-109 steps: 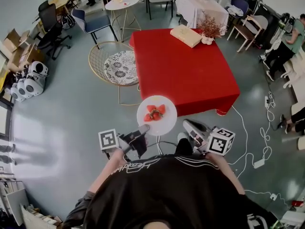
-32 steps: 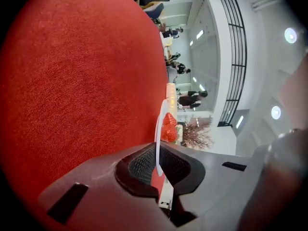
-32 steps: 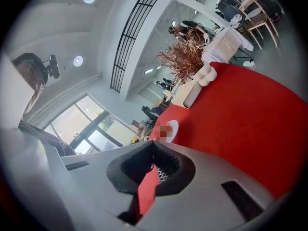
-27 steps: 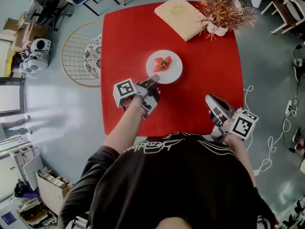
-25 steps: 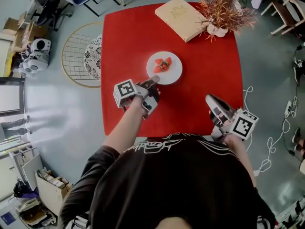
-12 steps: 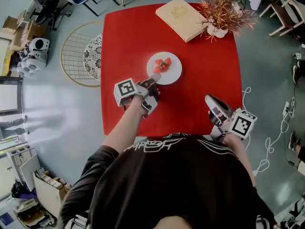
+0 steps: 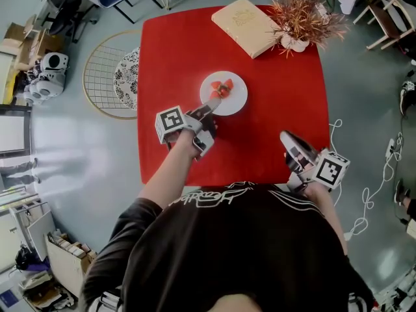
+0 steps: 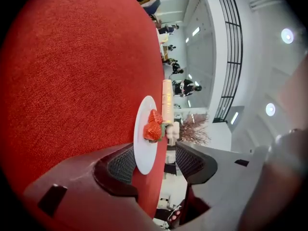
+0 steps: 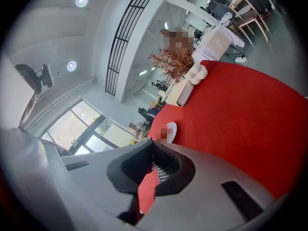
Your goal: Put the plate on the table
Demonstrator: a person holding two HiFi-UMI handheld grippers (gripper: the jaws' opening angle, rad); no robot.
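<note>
A white plate (image 7: 229, 96) with strawberries (image 7: 222, 88) lies flat on the red table (image 7: 175, 57), a little beyond its middle. My left gripper (image 7: 209, 108) reaches to the plate's near rim. In the left gripper view the plate (image 8: 143, 143) has its rim between the parted jaws of the left gripper (image 8: 154, 165), which have just been opening. The upper pad (image 8: 190, 161) stands clear of the plate. My right gripper (image 7: 289, 142) hovers over the table's near right edge, shut and empty. From the right gripper (image 9: 151, 146) the plate (image 9: 173, 127) shows far off.
A tan book (image 7: 246, 18) and a white vase of dried twigs (image 7: 299, 18) stand at the table's far side. A round wire chair with a patterned cushion (image 7: 110, 77) is left of the table. Cables (image 7: 383, 161) trail over the floor at right.
Several seconds ago the left gripper held the plate in the air before the table; now the plate lies on the table. Over the last second both hands have stayed in place.
</note>
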